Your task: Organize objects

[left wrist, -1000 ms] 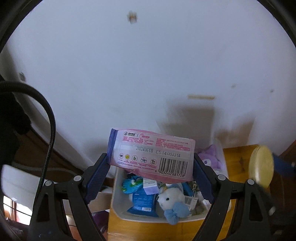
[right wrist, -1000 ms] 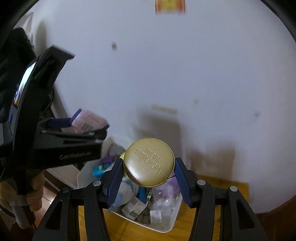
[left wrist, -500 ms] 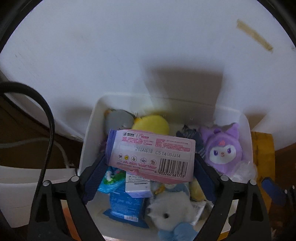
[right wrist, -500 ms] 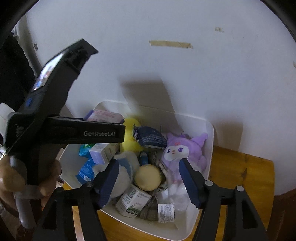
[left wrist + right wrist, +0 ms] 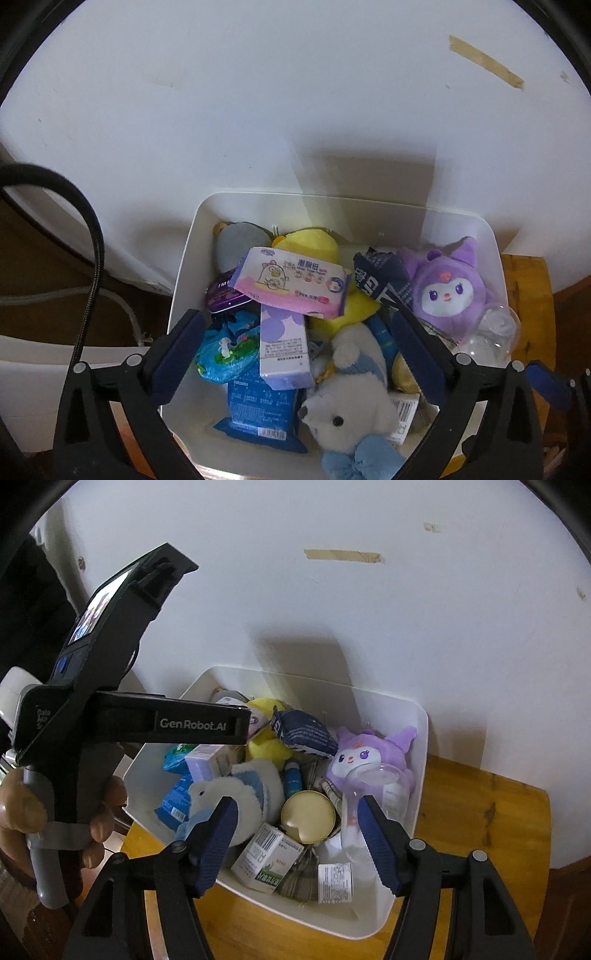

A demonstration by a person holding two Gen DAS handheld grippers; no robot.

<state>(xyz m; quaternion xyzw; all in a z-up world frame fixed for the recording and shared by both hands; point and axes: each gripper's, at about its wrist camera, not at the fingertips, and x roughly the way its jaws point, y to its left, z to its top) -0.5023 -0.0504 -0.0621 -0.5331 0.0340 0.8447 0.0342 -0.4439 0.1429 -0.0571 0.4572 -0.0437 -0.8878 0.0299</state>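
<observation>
Two grippers: we find the left gripper (image 5: pixel 299 354) and right gripper (image 5: pixel 299 843) both spread wide and empty above the white bin (image 5: pixel 184 266)
Step in hand: we judge both drops done; pink wipes pack (image 5: pixel 291 282) lies atop the pile, gold tin (image 5: pixel 308 814) lies lower right among boxes
Next move: we judge a withdrawal to fetch further items
Count, left to right: one blue pouch (image 5: pixel 227 349), one white plush (image 5: pixel 351 398), one purple plush (image 5: pixel 448 291)

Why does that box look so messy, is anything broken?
Nothing looks broken. The white plastic bin is just heaped: the pink wipes packet lies tilted across the yellow plush toy, and everything overlaps.
</observation>
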